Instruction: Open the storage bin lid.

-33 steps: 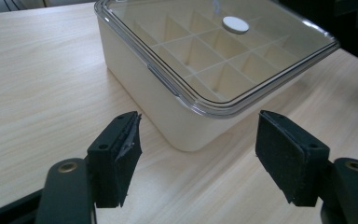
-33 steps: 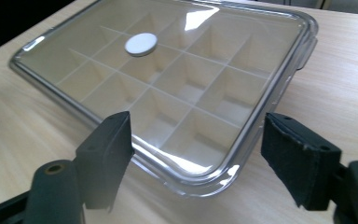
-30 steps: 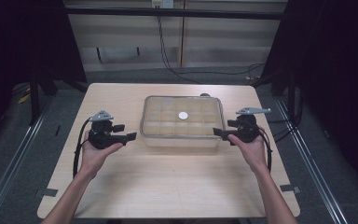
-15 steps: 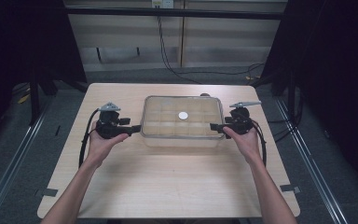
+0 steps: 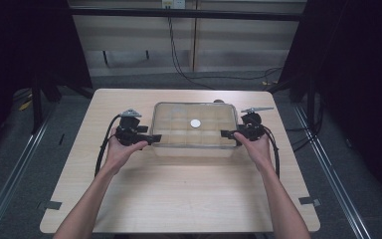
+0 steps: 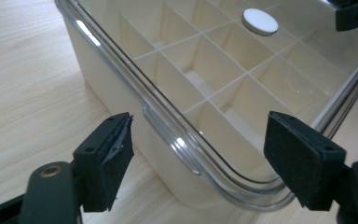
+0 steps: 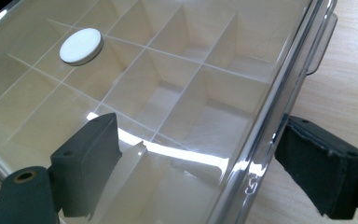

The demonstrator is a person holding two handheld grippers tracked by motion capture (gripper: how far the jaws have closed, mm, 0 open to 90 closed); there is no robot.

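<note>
Both grippers, left [image 5: 151,139] and right [image 5: 227,134], flanked the box [image 5: 195,130], jaws spread wide astride its lid [image 6: 242,70] edges, probably readying a two-sided lift.

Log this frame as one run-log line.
left gripper: open, straddling box lid edge | right gripper: open, straddling opposite edge | compartment box: closed, on table | white disc: on lid

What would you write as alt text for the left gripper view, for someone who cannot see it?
Two open black tongs straddle the near corner of a cream compartment box with a clear lid, one jaw out over the wooden table, the other over the lid. A small white disc sits on the lid farther back, above the dividers.
</note>
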